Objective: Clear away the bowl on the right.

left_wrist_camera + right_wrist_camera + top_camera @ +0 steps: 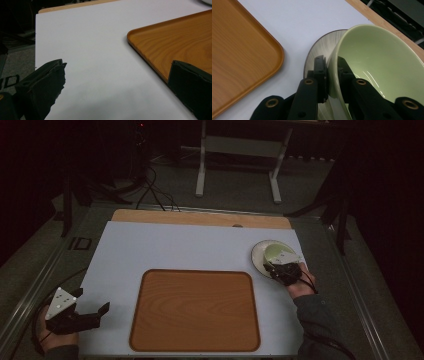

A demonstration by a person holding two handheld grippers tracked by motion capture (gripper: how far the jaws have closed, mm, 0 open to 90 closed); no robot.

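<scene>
From the high view, a white worktop [190, 247] carries a wooden tray [195, 310] in the middle of its near half. At the far right edge of the worktop sits a pale plate [257, 255], and on it a light green bowl [275, 252]. The right claw [280, 265], held in the person's right hand [300, 285], reaches over the near side of the plate and meets the bowl's near rim. At the near left corner the left claw [92, 312] rests in the person's left hand [55, 337], just off the tray's left edge, with its two black jaws spread wide and nothing between them.

In the left gripper view, the left claw [117, 82] looks along the bare white worktop [87, 50]. One jaw rises at the lower left and the other at the lower right, far apart, with only worktop between them. The rounded corner of the tray [175, 42] lies ahead to the right, partly behind the right-hand jaw.

In the right gripper view, the right claw [332, 72] is clamped on the wall of the green bowl [382, 60]: one jaw presses the outside, the other the inside, so the rim stands pinched between them. The bowl looks tilted, its mouth turned toward the camera. Under it shows the striped, dark-edged plate [319, 47], lying on the worktop [299, 22]. The tray [239, 52] fills the left side, close to the plate but apart from it.
</scene>
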